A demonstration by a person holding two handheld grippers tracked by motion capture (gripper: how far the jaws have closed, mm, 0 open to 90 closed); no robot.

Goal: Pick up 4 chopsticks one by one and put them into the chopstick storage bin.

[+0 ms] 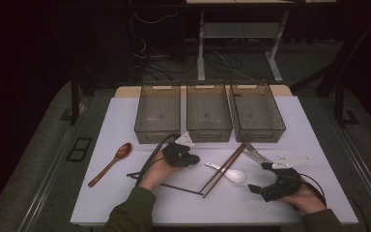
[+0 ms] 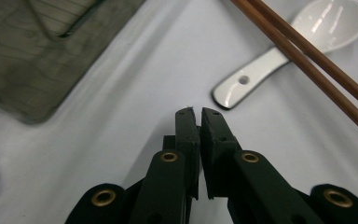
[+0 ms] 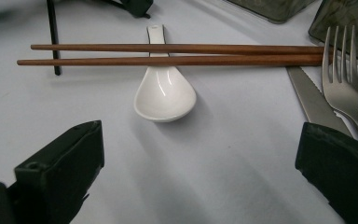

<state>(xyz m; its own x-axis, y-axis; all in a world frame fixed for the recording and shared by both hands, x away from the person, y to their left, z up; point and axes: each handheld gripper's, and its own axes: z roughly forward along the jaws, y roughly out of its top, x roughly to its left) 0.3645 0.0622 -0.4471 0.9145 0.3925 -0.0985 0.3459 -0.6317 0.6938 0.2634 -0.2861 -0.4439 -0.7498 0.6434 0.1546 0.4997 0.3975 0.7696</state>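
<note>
At the far left of the white table (image 1: 101, 203) lies a wooden spoon (image 1: 110, 164), well apart from the rest. Beyond it, along the back edge, stand 3 clear bins (image 1: 158, 113) in a row.

Next comes the left gripper (image 1: 193, 158), held low over the table in front of the middle bin. Its jaws are drawn almost together with nothing between them (the left gripper view shows just a thin slit), and their tips sit near the handle end of the white ceramic spoon (image 2: 279, 58) without touching it.

That spoon lies at the table's middle, bowl up, with 2 brown chopsticks (image 3: 168, 53) resting across its handle. A black chopstick (image 1: 178, 188) lies near the front.

Further right, a knife (image 3: 310, 100) and a fork (image 3: 342, 81) lie side by side, by the chopsticks' far ends.

The right gripper (image 1: 256, 189) rests near the front right, its jaws spread wide and empty, facing the ceramic spoon.
</note>
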